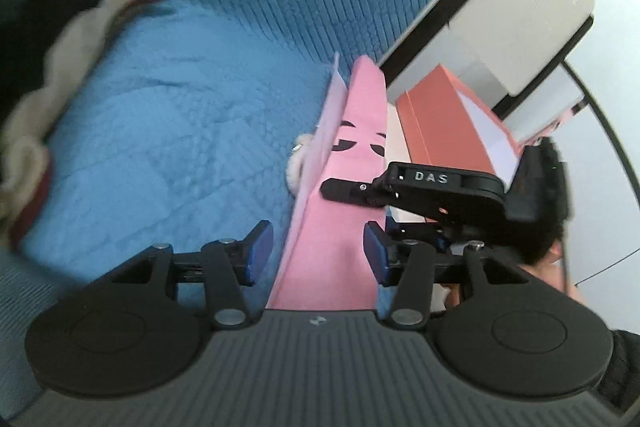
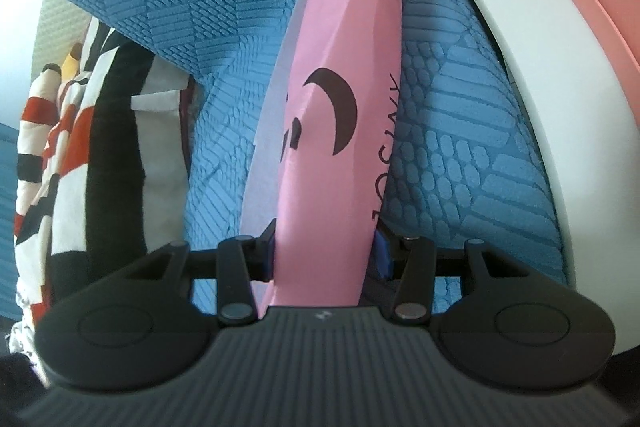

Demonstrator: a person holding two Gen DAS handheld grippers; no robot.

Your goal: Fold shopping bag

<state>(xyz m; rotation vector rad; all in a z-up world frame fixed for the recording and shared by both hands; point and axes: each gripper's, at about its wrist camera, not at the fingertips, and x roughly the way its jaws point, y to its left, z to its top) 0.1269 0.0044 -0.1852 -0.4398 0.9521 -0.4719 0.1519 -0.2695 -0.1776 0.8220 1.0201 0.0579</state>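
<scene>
The pink paper shopping bag point(image 1: 344, 227) with black print stands on edge, flattened, above a blue quilted cover point(image 1: 168, 131). My left gripper point(image 1: 318, 253) is open, and the bag runs between its blue pads point(image 1: 258, 251) with a gap on the left side. My right gripper point(image 2: 324, 255) is shut on the same pink bag point(image 2: 340, 131), its fingers pressing both faces near the lower end. In the left wrist view the right gripper's black finger point(image 1: 352, 191), below a body marked DAS, lies against the bag's face.
A black, white and red patterned cloth point(image 2: 80, 155) lies to the left on the cover. A salmon box point(image 1: 444, 123) and a white cabinet point(image 1: 512, 11) stand to the right. A person's dark hair point(image 1: 548, 211) shows behind the right gripper.
</scene>
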